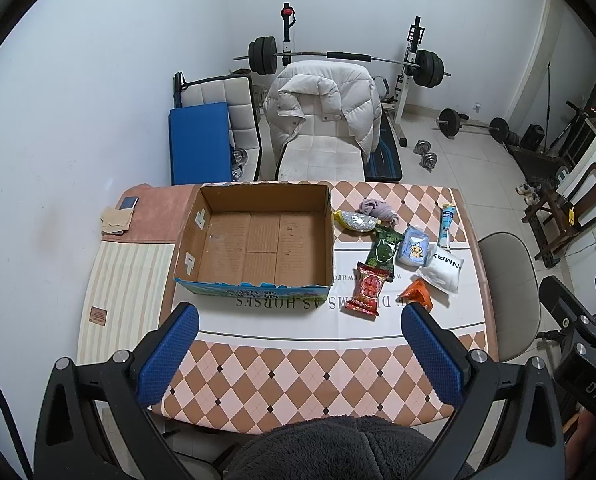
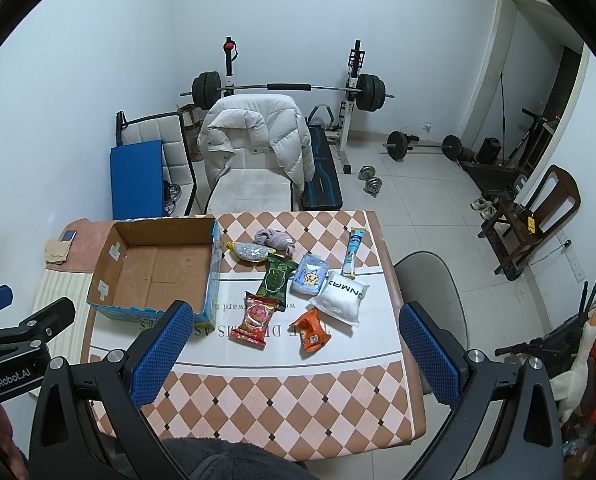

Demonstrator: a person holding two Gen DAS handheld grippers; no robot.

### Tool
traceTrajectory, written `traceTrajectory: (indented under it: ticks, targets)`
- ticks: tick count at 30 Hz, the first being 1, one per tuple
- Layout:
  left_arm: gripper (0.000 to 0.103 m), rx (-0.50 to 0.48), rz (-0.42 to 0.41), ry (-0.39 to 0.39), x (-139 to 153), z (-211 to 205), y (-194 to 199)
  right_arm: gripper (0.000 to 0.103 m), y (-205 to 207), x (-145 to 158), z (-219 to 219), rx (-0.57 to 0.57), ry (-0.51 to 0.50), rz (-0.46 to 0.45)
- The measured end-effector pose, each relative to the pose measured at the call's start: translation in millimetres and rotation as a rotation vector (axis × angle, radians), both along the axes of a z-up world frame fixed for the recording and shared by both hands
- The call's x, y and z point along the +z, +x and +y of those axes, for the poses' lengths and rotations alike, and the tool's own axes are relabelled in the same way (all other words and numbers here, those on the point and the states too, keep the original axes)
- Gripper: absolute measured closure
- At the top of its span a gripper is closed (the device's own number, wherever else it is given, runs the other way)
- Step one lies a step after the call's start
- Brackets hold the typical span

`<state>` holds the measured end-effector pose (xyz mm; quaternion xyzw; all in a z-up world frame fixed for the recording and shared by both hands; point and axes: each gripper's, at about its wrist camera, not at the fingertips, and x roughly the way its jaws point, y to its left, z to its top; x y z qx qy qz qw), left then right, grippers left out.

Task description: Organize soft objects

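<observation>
One big cardboard box [image 2: 153,264] sits with nothing in it on the checkered table [image 2: 281,396], ready for the eight soft things just beside it, one white pouch [image 2: 340,294] biggest, while the left gripper [image 1: 298,354] and right gripper [image 2: 293,350] hang wide apart, holding nothing.

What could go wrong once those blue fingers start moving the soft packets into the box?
The packets lie crowded: the red packet touches the green one, so gripping one may drag the other. The orange packet and white pouch are also close together. The tall blue tube lies near the table edge and might get knocked off. Both grippers are open, away from the cardboard box.
</observation>
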<state>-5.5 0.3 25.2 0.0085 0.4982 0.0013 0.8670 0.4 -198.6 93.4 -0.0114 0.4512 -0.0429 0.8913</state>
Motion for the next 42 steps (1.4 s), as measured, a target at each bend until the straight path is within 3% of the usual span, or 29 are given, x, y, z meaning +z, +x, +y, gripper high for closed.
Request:
traceTrajectory:
  ticks: [3,7,13,14,15,19,23,27,33,36,40,42]
  targets:
    - [0.000,-0.005,0.001,0.000,-1,0,2,0.000,-1,-3,1,-0.005,0.004,0.003]
    - [0.000,-0.021,0.006,0.002,-8,-4,24,0.000,15,-12,-10,-0.031,0.087,0.029]
    - [0.000,-0.080,0.058,0.067,-52,-37,95,0.000,79,-69,-71,-0.162,0.222,0.161]
    - [0.000,-0.100,0.080,0.073,-63,-46,111,0.000,86,-79,-82,-0.177,0.227,0.175]
    - [0.000,-0.126,0.106,0.074,-78,-56,129,0.000,94,-108,-112,-0.211,0.234,0.207]
    - [0.000,-0.205,0.234,0.079,-143,-96,189,0.000,151,-193,-151,-0.280,0.251,0.349]
    - [0.002,-0.270,0.377,0.111,-220,-137,240,0.000,206,-285,-180,-0.320,0.285,0.493]
    - [0.012,-0.315,0.542,0.139,-305,-172,280,0.000,244,-367,-190,-0.333,0.282,0.607]
    - [0.012,-0.320,0.684,0.151,-394,-198,308,0.000,259,-426,-195,-0.351,0.298,0.702]
    - [0.014,-0.311,0.733,0.129,-422,-201,312,0.000,263,-445,-197,-0.358,0.319,0.725]
    - [0.028,-0.297,0.771,0.099,-441,-203,312,0.000,266,-461,-196,-0.354,0.341,0.755]
    - [0.047,-0.288,0.775,0.063,-443,-204,312,0.000,267,-469,-195,-0.350,0.339,0.768]
